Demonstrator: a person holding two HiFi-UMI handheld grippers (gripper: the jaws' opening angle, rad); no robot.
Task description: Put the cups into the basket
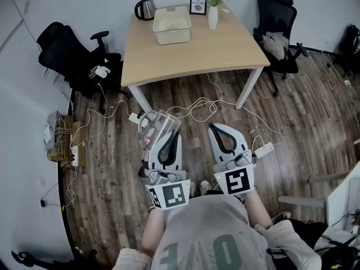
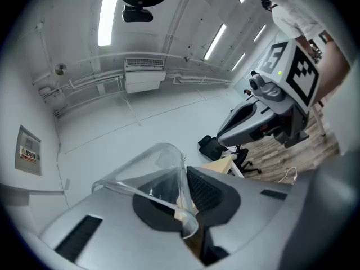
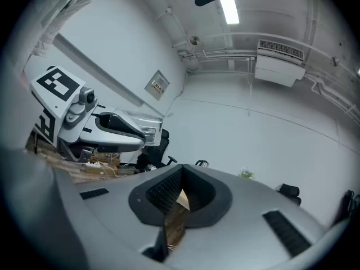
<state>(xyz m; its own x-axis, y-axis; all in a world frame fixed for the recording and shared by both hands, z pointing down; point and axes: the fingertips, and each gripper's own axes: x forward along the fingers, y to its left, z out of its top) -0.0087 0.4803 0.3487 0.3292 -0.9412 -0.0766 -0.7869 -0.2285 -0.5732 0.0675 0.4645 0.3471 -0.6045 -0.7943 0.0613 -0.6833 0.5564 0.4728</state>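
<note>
The task looks to be at an early or middle stage: 1 clear plastic cup [image 1: 157, 124] is in transit and nothing is visibly delivered. The left gripper [image 1: 166, 138] has its jaws nearly together, pinching the cup's thin wall at the rim, so the cup hangs off the jaw tips, tilted on its side over the wooden floor. The left gripper view confirms it, with the transparent cup [image 2: 152, 167] lying across 1 jaw and its edge caught where the pads meet. The right gripper [image 1: 220, 129] sits just beside the left, and its own view shows the jaws closed together with nothing between them. The basket [image 1: 173, 37], a pale slotted tub, stands near the far edge of the table [image 1: 225, 49], well apart from both grippers, next to a kettle [image 1: 144, 8], a small framed picture [image 1: 197, 4] and a white vase [image 1: 212, 16]. From the head view its inside looks bare, though the depth of it is hard to read. What remains, as I judge it, is carrying this cup to the table and releasing it into the basket. No other cup shows in any view, so I cannot tell how many are left.
</note>
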